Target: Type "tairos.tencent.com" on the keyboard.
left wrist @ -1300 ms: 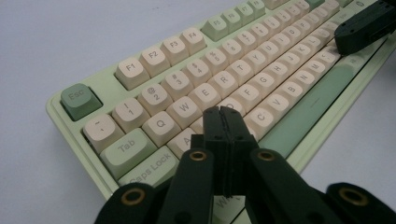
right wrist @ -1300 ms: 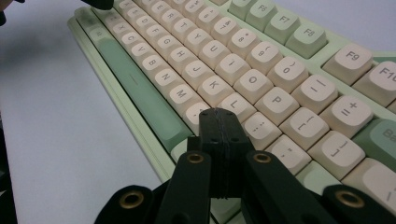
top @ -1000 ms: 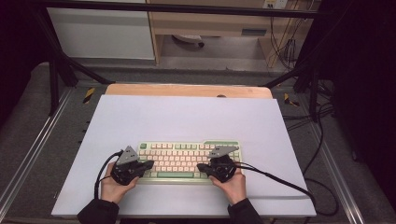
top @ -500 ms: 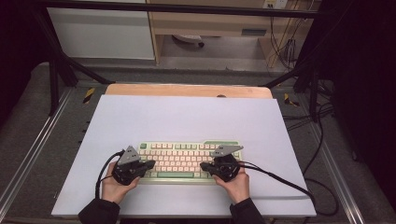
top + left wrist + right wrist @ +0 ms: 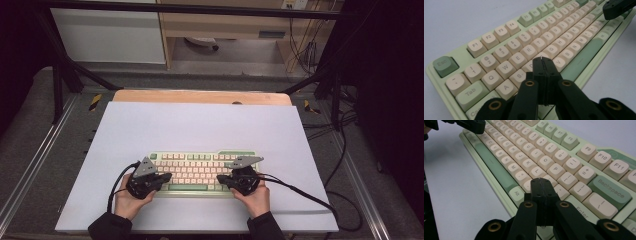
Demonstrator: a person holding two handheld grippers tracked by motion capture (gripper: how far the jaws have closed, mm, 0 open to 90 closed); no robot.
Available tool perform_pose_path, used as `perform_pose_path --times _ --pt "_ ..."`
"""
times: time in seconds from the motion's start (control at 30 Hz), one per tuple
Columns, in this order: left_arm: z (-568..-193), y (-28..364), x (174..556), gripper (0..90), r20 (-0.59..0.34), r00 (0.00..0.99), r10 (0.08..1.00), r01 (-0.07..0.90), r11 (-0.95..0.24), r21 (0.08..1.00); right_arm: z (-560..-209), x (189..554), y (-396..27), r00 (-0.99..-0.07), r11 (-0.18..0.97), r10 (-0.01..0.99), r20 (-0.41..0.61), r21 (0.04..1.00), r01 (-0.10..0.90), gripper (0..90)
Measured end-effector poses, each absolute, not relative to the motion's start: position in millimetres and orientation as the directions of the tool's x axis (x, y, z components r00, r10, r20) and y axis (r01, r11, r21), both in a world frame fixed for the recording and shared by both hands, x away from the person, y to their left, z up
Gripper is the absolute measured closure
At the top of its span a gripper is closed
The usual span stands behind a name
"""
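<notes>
White tabletop (image 5: 200, 125), one green keyboard (image 5: 200, 167) – two grippers over its ends, left gripper (image 5: 162, 178) and right gripper (image 5: 224, 180) both clamped closed, holding nothing.

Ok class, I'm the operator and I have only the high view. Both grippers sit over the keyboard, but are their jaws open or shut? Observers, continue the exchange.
Observer: In the left gripper view, the left gripper has its jaws pressed together with nothing between them.
Operator: Which keys is it over?
Observer: Its tip is on the home row of the keyboard, just past the S key. I cannot tell whether it touches.
Operator: And the other one?
Observer: In the right gripper view, the right gripper is also shut and empty, with its tip beside the L key.
</notes>
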State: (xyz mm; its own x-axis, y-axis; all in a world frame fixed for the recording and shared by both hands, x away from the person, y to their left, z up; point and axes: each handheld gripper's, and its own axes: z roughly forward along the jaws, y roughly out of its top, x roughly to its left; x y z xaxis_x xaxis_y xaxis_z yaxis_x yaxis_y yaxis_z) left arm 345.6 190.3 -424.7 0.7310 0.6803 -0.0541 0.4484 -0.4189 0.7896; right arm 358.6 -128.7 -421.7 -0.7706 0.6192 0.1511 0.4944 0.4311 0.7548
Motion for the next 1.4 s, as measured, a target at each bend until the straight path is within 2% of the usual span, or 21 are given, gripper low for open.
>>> perform_pose_path --times 0.83,1.4 --pt "-435 173 348 89.7 -0.045 0.748 0.662 0.446 -0.452 0.773 -421 359 -129 -0.770 0.432 0.621 0.149 0.754 0.495 90.0" --pt "-423 193 341 89.6 -0.056 0.740 0.670 0.434 -0.412 0.801 -418 358 -130 -0.767 0.425 0.624 0.150 0.758 0.494 90.0"
